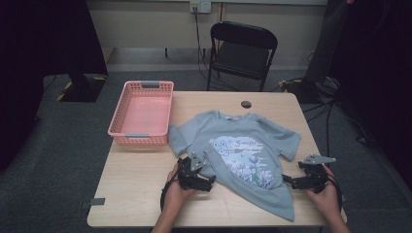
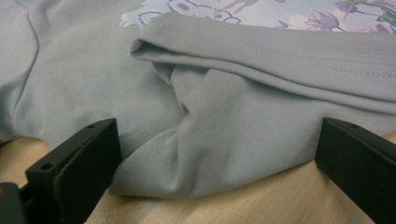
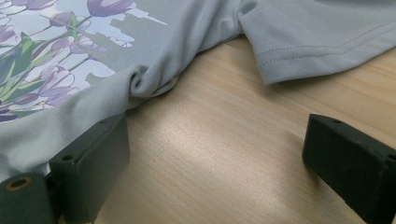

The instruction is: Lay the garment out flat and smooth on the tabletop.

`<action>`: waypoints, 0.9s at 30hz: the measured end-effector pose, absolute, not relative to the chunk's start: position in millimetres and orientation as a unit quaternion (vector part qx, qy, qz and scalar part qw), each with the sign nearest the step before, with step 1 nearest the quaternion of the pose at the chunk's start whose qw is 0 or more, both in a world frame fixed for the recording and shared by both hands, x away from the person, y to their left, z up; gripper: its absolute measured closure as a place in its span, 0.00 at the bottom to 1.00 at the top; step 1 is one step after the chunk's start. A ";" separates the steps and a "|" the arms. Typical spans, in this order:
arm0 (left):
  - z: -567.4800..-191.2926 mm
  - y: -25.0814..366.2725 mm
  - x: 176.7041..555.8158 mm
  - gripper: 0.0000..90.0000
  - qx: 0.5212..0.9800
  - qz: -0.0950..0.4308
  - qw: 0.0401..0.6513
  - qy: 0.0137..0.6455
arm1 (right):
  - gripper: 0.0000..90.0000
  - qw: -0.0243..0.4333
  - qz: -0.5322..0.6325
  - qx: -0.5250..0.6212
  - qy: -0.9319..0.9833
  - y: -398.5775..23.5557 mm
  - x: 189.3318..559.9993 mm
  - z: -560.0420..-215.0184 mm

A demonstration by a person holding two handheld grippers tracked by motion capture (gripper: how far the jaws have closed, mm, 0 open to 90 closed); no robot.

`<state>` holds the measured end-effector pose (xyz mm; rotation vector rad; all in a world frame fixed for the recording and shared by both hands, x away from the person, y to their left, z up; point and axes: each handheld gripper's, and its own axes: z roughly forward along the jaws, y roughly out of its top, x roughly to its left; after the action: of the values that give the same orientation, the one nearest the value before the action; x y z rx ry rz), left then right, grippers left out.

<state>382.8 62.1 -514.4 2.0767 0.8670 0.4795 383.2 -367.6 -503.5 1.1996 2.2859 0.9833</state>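
A grey-blue T-shirt (image 1: pixel 238 145) with a flower print lies on the wooden table (image 1: pixel 145 179), its left hem folded over toward the middle. My left gripper (image 1: pixel 206 182) rests at the shirt's lower left edge, open, with a bunched fold of shirt fabric (image 2: pixel 219 140) lying between its jaws. My right gripper (image 1: pixel 286 180) sits at the shirt's right side, open over bare table (image 3: pixel 224 154), its left jaw touching the shirt's side edge (image 3: pixel 140 84). A sleeve (image 3: pixel 322 37) lies ahead in the right gripper view.
A pink plastic basket (image 1: pixel 142 114) stands at the table's back left, beside the shirt's left sleeve. A small dark round object (image 1: pixel 246 104) lies near the far edge. A black folding chair (image 1: pixel 241 51) stands behind the table. Cables lie on the floor at right.
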 end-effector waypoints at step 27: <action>-481.9 66.5 383.3 0.05 0.804 0.171 0.449 0.350 | 0.07 0.189 0.349 0.430 0.811 -367.9 382.6 -503.4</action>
<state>383.3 66.5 -481.9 1.9893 0.8667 0.4238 382.6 -367.9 -503.4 1.2083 2.2792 0.9822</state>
